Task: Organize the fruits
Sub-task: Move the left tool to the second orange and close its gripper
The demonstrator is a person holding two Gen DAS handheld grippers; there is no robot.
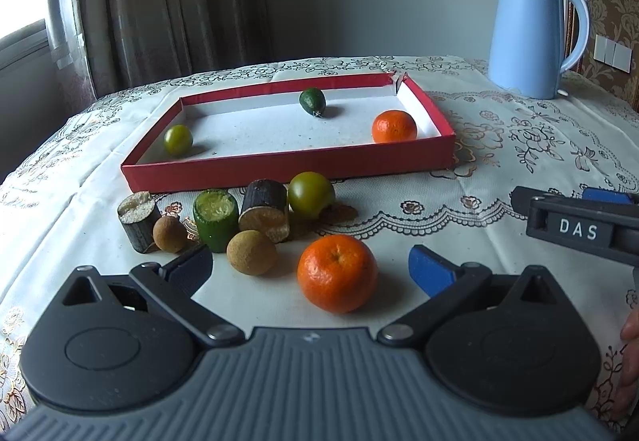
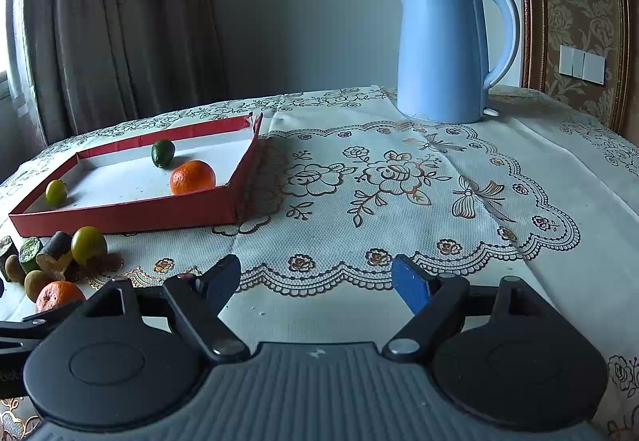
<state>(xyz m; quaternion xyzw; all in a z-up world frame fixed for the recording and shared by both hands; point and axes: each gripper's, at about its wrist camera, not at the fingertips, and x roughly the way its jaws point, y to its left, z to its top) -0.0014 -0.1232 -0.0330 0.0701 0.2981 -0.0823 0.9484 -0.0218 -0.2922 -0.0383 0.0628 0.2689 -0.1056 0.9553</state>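
Observation:
A red shallow tray (image 1: 287, 163) (image 2: 120, 217) holds a yellow-green fruit (image 1: 178, 139), a dark green fruit (image 1: 312, 101) and a mandarin (image 1: 394, 126). In front of the tray lie a second mandarin (image 1: 337, 273), a green tomato-like fruit (image 1: 310, 194), two brown longans (image 1: 251, 252) (image 1: 169, 234), two dark cane pieces (image 1: 265, 210) (image 1: 137, 217) and a green cut piece (image 1: 215, 219). My left gripper (image 1: 311, 267) is open, its fingers on either side of the near mandarin, not touching it. My right gripper (image 2: 319, 279) is open and empty over bare tablecloth, right of the fruit.
A light blue electric kettle (image 1: 533, 33) (image 2: 447, 49) stands at the back right of the table. The lace tablecloth (image 2: 399, 181) covers the table. The right gripper's body (image 1: 579, 229) shows at the right edge of the left wrist view. Curtains hang behind.

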